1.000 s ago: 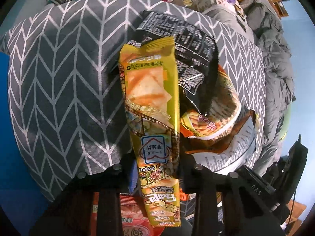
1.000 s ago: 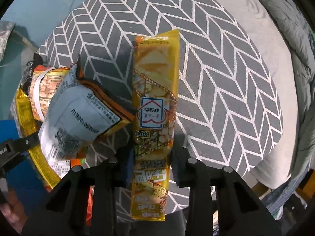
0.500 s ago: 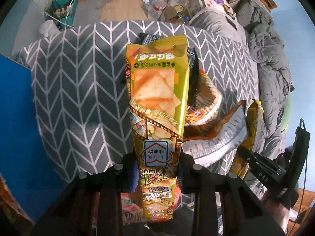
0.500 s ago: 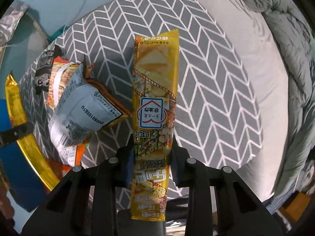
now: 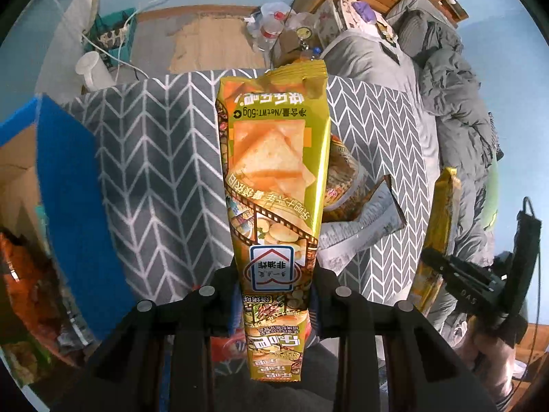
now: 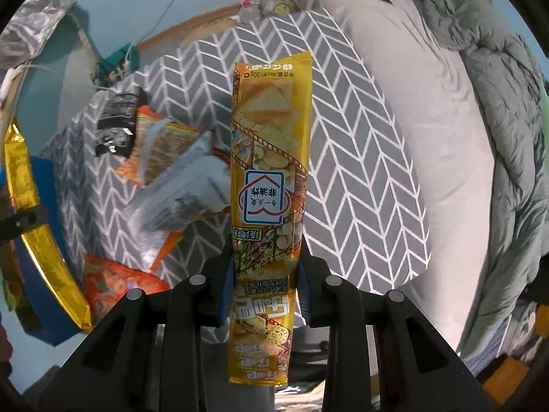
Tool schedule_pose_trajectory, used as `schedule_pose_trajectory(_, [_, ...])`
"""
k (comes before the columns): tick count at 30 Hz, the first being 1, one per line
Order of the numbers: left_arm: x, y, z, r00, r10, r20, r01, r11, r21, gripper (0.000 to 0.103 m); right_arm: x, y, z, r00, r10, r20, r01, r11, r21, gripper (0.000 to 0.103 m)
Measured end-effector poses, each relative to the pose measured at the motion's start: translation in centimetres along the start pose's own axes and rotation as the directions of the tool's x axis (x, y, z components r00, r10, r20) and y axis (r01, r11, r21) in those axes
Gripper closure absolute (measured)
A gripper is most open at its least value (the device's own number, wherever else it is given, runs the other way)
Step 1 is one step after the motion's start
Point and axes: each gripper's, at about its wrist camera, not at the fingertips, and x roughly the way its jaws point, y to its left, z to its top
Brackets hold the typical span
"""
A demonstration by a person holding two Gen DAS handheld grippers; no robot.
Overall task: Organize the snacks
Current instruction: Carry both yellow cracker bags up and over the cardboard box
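My left gripper [image 5: 274,285] is shut on a yellow snack bag [image 5: 274,178] and holds it upright above the grey chevron cloth [image 5: 154,171]. My right gripper [image 6: 265,261] is shut on a second, matching yellow snack bag [image 6: 269,171], also lifted above the cloth [image 6: 360,171]. The right gripper and its bag also show edge-on at the right of the left wrist view [image 5: 442,233]. Loose snacks lie on the cloth: a white-backed orange bag [image 6: 182,202], an orange-striped bag [image 6: 161,147], a black bag [image 6: 115,127] and a red-orange bag [image 6: 116,285].
A blue box [image 5: 65,185] with a cardboard interior stands at the left and holds snack packets [image 5: 20,274]. A grey duvet [image 6: 497,137] lies to the right. Bottles and clutter [image 5: 274,31] sit beyond the cloth on the floor.
Both grippers have risen and pulled back with their yellow bags; the cloth and loose snacks look smaller and farther. The blue box has come into the left wrist view.
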Motion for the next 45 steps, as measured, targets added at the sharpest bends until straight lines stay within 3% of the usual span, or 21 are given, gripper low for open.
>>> schedule_pose_trajectory(25, [-8.8,3.7,-3.2,0.991,0.012,0.132,-0.003,0.998,-0.068,0.072,-5.0,14.0,2.2,0.984,0.160,0.072,-0.138,0.958,-0.251,0.074])
schedule_pose_trajectory(45, [-13.8,13.4,-7.0,0.974,0.065,0.215,-0.005,0.964,-0.266,0.072,-4.4,29.7,1.4,0.943,0.331,-0.045,-0.312,0.825,-0.472,0.074])
